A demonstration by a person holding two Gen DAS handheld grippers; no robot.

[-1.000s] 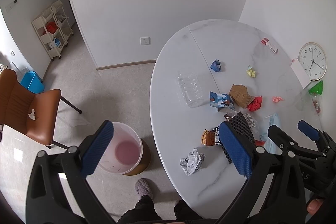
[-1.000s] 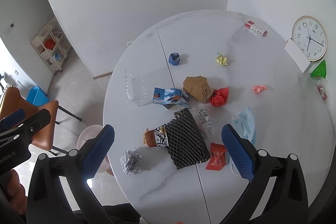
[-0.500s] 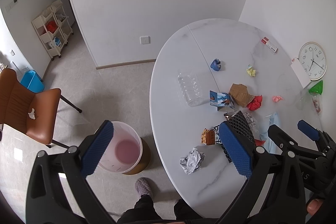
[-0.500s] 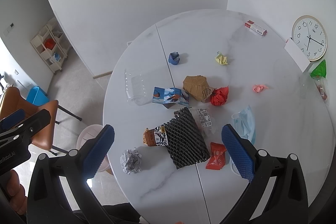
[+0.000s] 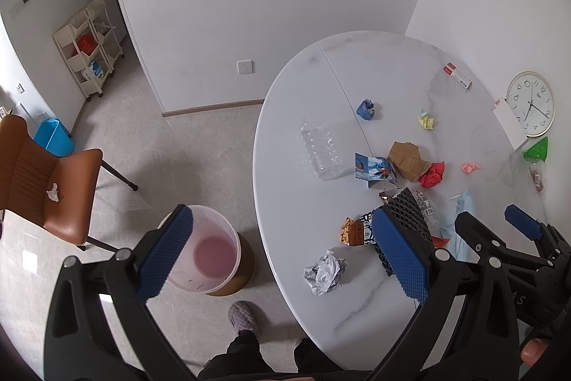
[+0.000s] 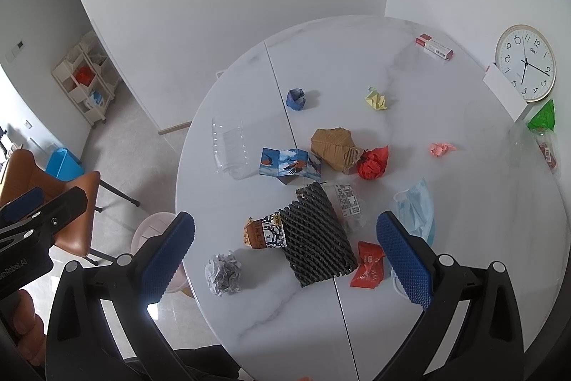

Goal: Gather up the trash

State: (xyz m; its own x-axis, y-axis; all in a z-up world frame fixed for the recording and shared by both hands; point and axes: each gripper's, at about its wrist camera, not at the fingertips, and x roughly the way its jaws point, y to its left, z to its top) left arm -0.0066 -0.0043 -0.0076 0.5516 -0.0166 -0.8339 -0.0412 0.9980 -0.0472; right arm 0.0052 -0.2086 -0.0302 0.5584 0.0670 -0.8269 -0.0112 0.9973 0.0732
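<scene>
Both the left gripper (image 5: 282,254) and right gripper (image 6: 285,254) hang released and empty above the desk (image 6: 410,316), apparently surveying. Trash, including the crumpled paper ball (image 6: 223,274) and black mesh sleeve (image 6: 317,241), lies mid-frame; the bin (image 5: 210,252) waits lower left. Nothing has shifted from earlier frames.

Between the blue ribbed pads (image 6: 405,259) lies a black net-patterned foam sleeve (image 6: 317,238); left of it a grey crumpled paper ball (image 6: 223,273), beyond it a red crumpled paper (image 6: 373,163).
</scene>
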